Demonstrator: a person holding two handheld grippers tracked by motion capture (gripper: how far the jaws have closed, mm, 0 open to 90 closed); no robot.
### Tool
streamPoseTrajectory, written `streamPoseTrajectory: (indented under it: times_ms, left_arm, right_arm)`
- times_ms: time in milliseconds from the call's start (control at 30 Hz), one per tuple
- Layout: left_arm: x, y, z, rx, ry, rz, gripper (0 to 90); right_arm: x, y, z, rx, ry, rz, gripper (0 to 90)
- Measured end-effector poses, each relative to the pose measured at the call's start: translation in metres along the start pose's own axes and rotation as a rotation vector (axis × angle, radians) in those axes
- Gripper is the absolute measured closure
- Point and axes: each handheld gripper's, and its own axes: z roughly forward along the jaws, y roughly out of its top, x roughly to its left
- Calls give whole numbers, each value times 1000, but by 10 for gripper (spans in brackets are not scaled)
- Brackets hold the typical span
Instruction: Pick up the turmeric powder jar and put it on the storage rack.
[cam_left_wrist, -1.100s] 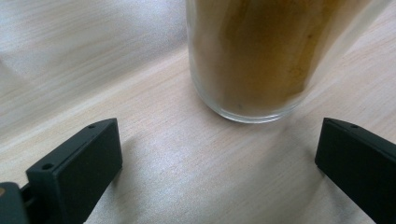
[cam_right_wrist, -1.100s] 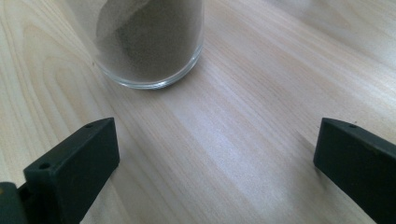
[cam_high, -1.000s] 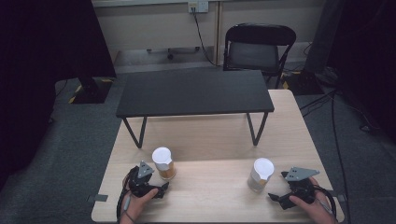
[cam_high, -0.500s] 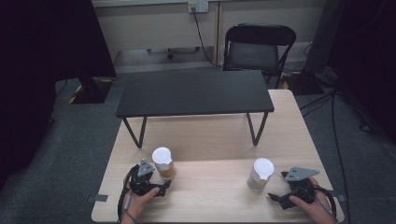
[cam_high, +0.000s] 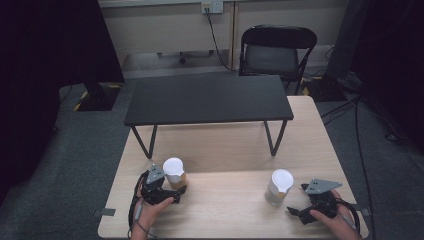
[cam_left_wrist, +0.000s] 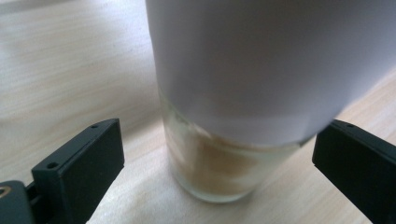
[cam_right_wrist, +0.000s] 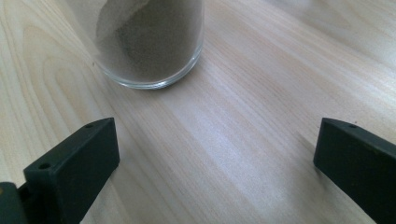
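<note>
Glass jars, two of them, each wrapped in a white paper sleeve and holding brown powder at the bottom, stand upright on the near part of my light wooden table (cam_high: 220, 150). The left jar (cam_high: 174, 172) sits just in front of my left gripper (cam_high: 167, 187); in the left gripper view the jar (cam_left_wrist: 224, 158) stands between the two black jaws, which are spread wide on either side of its clear base and do not touch it, so I judge I am lined up low to grasp the glass below the sleeve, where the grip would be firm. The right jar (cam_high: 279, 187) stands well apart from the first, near my right gripper (cam_high: 306, 207). In the right gripper view this jar (cam_right_wrist: 149, 42) lies ahead and off to the left of the gap, with bare wood between the wide-parted jaws, so this gripper is not yet aligned with it. Both jars seem set one to each hand, so I could take them together. Farther back, a low black bench (cam_high: 207, 100) stands on the table, and behind it a black folding chair (cam_high: 277, 50) is on the grey floor. Compared with a second ago, my left hand (cam_high: 155, 207) has barely shifted, the right gripper sits almost where it was, and both jars stand in the same spots.
</note>
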Motion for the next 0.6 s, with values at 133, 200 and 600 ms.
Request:
streamPoseTrajectory:
  times_ms: [133, 200, 600]
  left_arm:
    - [-1, 3, 1, -6, 4, 2, 16]
    - [-1, 3, 1, -14, 4, 0, 20]
    - [-1, 11, 3, -38, -3, -2, 87]
  right_arm:
    - [0, 0, 0, 0, 0, 0, 0]
    - [0, 0, 0, 0, 0, 0, 0]
    - [0, 0, 0, 0, 0, 0, 0]
